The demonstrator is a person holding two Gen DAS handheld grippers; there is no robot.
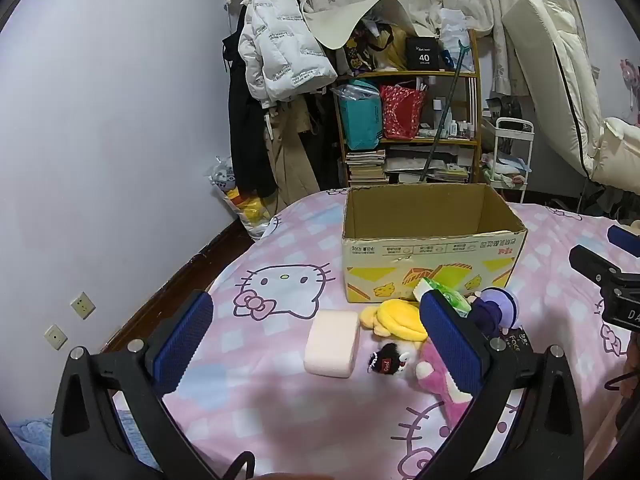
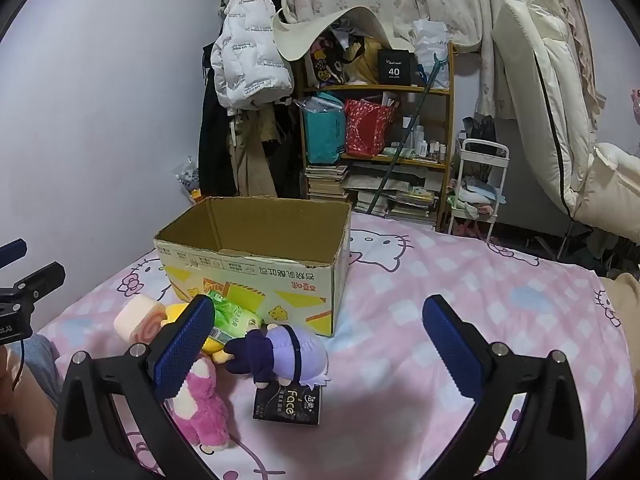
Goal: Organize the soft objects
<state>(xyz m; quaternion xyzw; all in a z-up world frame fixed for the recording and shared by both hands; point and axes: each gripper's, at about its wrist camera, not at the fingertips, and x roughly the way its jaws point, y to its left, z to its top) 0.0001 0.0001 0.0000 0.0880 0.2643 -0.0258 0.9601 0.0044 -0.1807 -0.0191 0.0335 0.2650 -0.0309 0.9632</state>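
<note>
An open cardboard box [image 1: 432, 256] stands on the bed; it also shows in the right wrist view [image 2: 256, 264]. In front of it lie a pink sponge block [image 1: 332, 343], a yellow plush [image 1: 398, 320], a small black-and-white plush [image 1: 386, 358], a pink plush [image 2: 202, 404], a purple doll [image 2: 282, 350], a green tissue pack [image 2: 234, 316] and a black "Face" pack [image 2: 288, 404]. My left gripper [image 1: 316, 344] is open above the sponge block. My right gripper [image 2: 320, 342] is open just above the purple doll. Both are empty.
The bed carries a pink Hello Kitty sheet [image 1: 280, 280]. Behind it stand a cluttered shelf [image 1: 412, 120], hanging coats [image 1: 276, 52], a white cart [image 1: 508, 152] and a folded mattress [image 1: 568, 80]. The wall [image 1: 100, 140] is at the left.
</note>
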